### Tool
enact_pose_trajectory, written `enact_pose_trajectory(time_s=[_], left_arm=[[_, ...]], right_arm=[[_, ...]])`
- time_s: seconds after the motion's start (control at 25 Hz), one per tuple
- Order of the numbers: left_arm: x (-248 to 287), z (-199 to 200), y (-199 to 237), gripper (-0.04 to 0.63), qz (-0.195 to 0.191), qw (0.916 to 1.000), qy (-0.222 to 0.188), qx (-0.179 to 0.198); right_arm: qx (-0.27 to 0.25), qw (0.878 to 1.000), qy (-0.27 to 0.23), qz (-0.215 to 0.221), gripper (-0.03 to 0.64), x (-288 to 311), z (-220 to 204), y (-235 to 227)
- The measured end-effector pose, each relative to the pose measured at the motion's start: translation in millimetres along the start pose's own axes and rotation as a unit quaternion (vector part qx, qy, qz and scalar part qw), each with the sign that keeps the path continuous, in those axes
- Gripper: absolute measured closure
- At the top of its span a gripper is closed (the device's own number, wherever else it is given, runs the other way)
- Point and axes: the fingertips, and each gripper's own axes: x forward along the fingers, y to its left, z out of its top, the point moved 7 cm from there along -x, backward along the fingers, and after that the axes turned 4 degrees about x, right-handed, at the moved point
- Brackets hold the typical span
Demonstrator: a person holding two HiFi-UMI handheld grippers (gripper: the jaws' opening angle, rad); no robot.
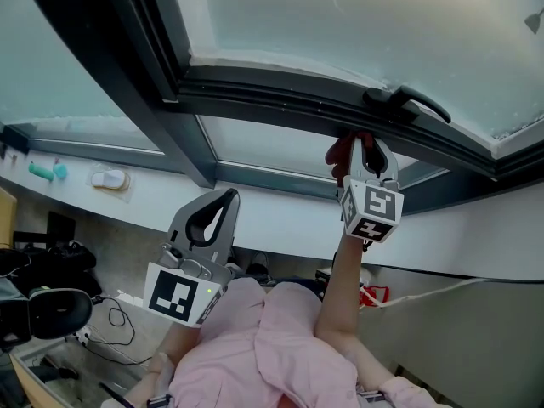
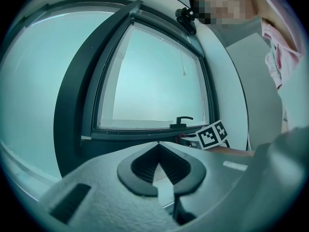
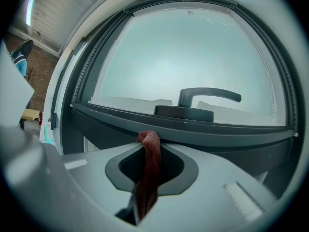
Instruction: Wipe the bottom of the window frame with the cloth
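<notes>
Right gripper view shows the right gripper (image 3: 150,146) with its fingers pinched shut on the red cloth (image 3: 147,173). The cloth's bunched top reaches the bottom rail of the window frame (image 3: 227,134), just below the window handle (image 3: 207,96). To wipe well, I judge the cloth should press firmly on the rail and travel sideways along its length. It should skirt the handle's base and reach into the corners, with more cloth exposed than this small tuft. In the head view the forearm (image 1: 340,287) is raised almost straight up, and the gripper points at the frame. The left gripper (image 1: 223,201) sits low by the chest, fingers together on nothing, well apart from the frame.
</notes>
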Motion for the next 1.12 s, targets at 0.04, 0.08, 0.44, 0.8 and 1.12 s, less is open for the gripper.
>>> enact_pose_trajectory(time_s=[0.04, 0.08, 0.44, 0.8, 1.12], left_arm=[[0.1, -0.1, -0.6, 0.597, -0.001, 1.0, -0.001, -0.001], [0.2, -0.3, -1.1, 0.597, -0.002, 1.0, -0.001, -0.002], [-1.9, 2.6, -9.2, 0.597, -0.004, 1.0, -0.006, 0.0], [-14.8, 6.1, -12.4, 0.597, -0.003, 0.9999, -0.01, 0.007], [-29.1, -4.4, 0.6, 0.597, -0.027, 0.9996, -0.001, -0.01]], right_arm=[[0.003, 1.0, 0.0, -0.007, 0.569, -1.6, -0.8, -4.7], [0.008, 1.0, -0.001, -0.015, 0.569, -3.2, -1.6, -9.8], [0.014, 1.0, 0.005, -0.024, 0.569, -6.9, -3.3, -22.5], [0.053, 0.998, 0.022, -0.016, 0.568, -19.2, 3.7, -34.7], [0.158, 0.987, -0.017, -0.011, 0.566, -145.6, 20.0, -56.4]])
